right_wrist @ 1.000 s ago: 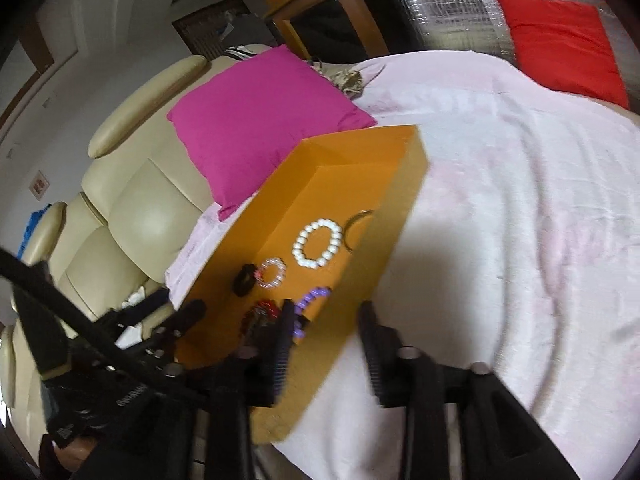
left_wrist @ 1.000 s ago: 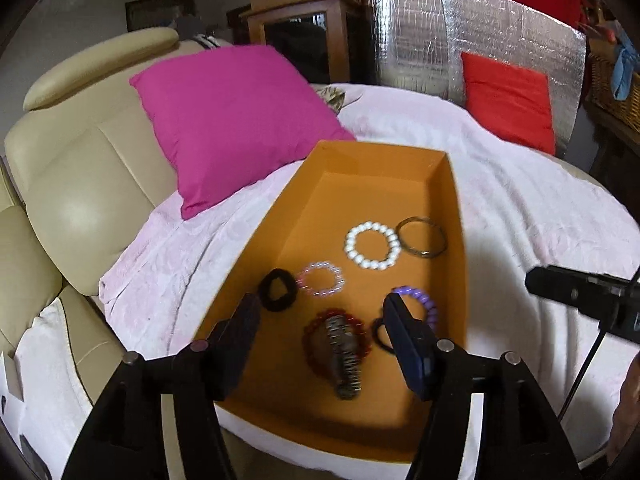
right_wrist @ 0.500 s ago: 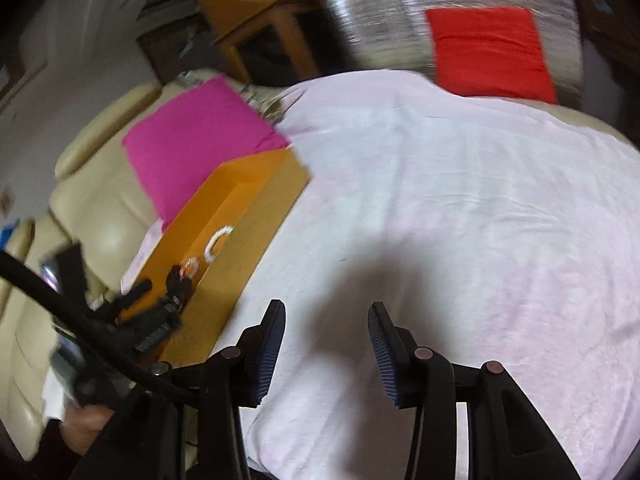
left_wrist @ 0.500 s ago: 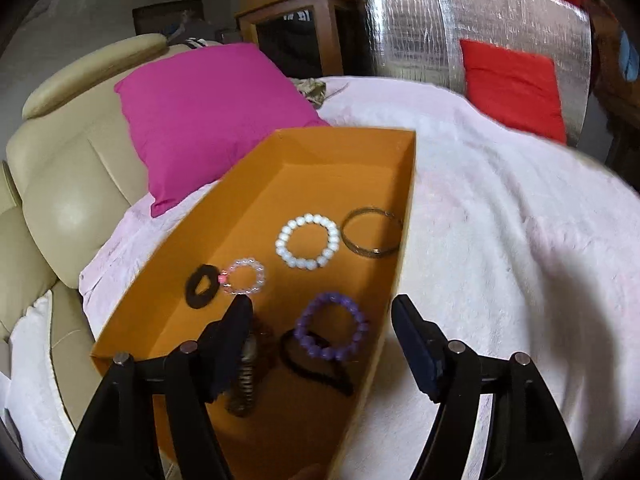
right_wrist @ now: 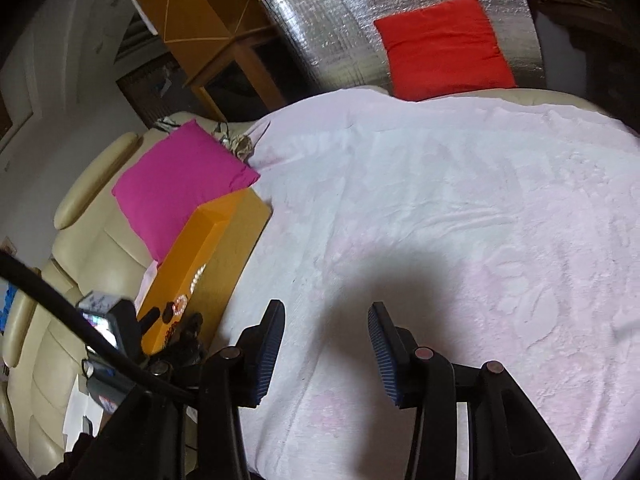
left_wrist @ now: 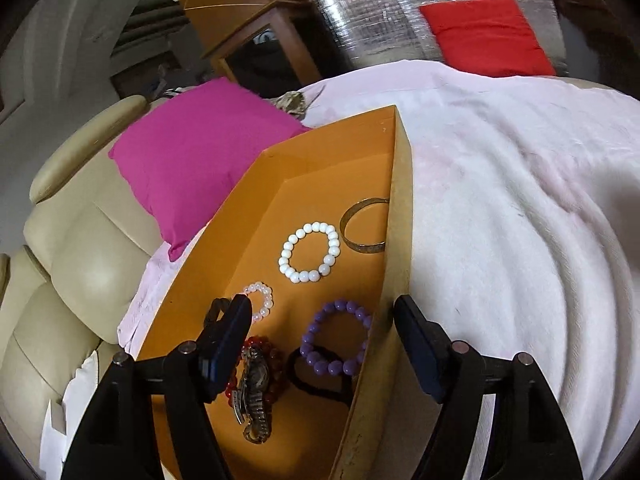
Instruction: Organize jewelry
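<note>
Bed (right_wrist: 460, 208): a big soft bed with a pale pink cover. It carries the box, so the jewelry has a place to lie.
Pillow (left_wrist: 200, 156): pink, just behind the box.
Box (left_wrist: 400, 216): orange, with no lid, on the left part of the bed. Its walls keep the small things from rolling away.
In the box: a white ring of beads (left_wrist: 310, 253) near the middle, a gold bangle (left_wrist: 360, 226) beside it by the right wall, a small pink ring of beads (left_wrist: 262, 300), a purple ring of beads (left_wrist: 336, 338), a black hair tie (left_wrist: 316, 384) under the purple one, and a watch (left_wrist: 252, 392) on top of red beads (left_wrist: 272, 360).
Left gripper (left_wrist: 322, 344): spread wide and holding nothing. One finger is inside the box and one is outside, so the right wall sits between them. My guess is it is about to pick something.
Right gripper (right_wrist: 326, 354): partly spread, holding nothing, over bare cover well away from the box.
</note>
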The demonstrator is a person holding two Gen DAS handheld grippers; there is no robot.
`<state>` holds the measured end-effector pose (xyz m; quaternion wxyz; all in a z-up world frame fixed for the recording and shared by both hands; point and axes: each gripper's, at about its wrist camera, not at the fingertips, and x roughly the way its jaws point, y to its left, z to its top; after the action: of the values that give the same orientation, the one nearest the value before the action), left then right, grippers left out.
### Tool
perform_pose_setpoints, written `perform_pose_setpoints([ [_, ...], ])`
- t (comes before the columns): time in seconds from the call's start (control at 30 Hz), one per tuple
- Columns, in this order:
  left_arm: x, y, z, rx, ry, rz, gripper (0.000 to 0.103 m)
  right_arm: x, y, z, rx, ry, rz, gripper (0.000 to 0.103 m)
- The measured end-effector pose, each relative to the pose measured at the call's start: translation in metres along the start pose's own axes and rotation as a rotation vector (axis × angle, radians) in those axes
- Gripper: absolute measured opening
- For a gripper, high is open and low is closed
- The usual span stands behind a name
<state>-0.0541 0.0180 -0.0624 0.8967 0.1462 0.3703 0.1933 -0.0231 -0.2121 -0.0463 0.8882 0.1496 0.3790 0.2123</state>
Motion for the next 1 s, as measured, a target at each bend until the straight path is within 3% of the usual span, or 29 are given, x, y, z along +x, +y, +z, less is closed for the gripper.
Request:
perform_pose_setpoints([
  [0.17, -0.025, 0.004, -0.015, 0.018, -0.022, -0.055, 0.075, -0.006, -0.002, -0.002, -0.007, -0.012, -0.012, 0.047],
  [0.43, -0.044, 0.003, -0.022, -0.056, 0.005, -0.143, 0.075, -0.013, 0.022, -0.013, -0.098, -0.031, -0.019, 0.047],
  [0.5, -0.052, 0.009, -0.018, -0.090, 0.004, -0.143, 0.075, -0.015, 0.029, -0.018, -0.119, -0.037, -0.022, 0.047],
  [0.63, -0.082, 0.033, -0.009, -0.185, -0.047, -0.134, 0.077, -0.022, 0.044, -0.030, -0.161, -0.055, -0.029, 0.062],
  [1.0, -0.132, 0.097, -0.020, -0.288, -0.081, -0.051, 0.077, -0.047, 0.099, -0.078, -0.262, -0.075, 0.048, 0.062],
])
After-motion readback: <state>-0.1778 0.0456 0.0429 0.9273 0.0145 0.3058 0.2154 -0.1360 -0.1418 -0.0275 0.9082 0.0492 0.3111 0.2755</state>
